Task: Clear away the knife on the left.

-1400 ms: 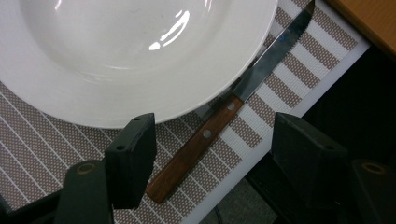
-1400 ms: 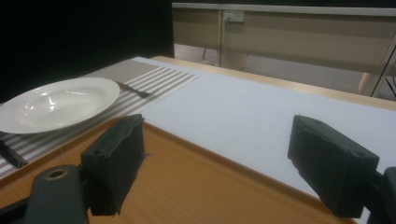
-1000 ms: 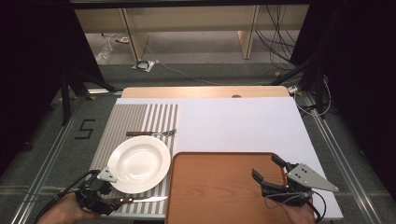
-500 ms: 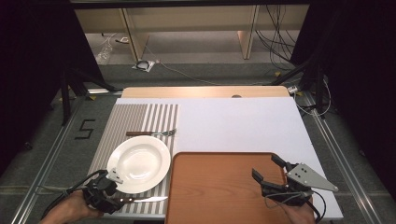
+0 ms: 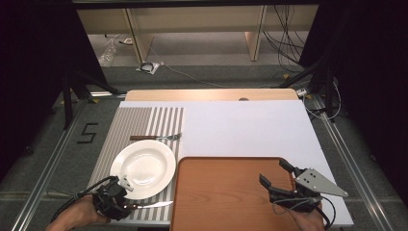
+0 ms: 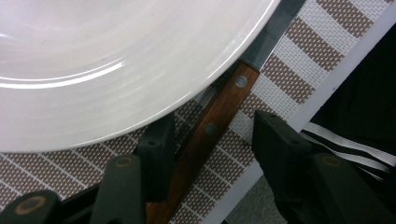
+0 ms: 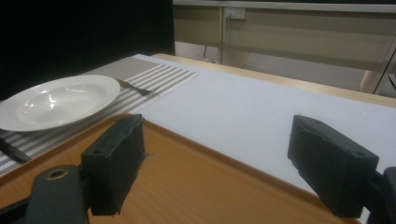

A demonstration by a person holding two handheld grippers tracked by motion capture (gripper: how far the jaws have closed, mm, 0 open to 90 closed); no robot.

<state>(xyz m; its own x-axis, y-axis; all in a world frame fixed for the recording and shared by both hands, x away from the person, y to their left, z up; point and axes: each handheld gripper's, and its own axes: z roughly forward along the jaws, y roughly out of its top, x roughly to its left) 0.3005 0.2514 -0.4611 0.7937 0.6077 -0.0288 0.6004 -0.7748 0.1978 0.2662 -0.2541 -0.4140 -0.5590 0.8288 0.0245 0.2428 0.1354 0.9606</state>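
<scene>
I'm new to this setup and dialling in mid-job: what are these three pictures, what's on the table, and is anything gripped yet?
No robot arm here: a person holds a two-jaw gripper in each hand. The high view looks down on the table; the other two pictures come from cameras riding on each gripper. On the table lie a striped placemat with a white plate, a fork beyond it and a knife at the near edge, beside a wooden tray. The left gripper has been closing around the knife's wooden handle: one jaw looks against it, the other is clearly apart, so nothing is gripped yet. The right gripper hovers open over the tray, holding nothing.
</scene>
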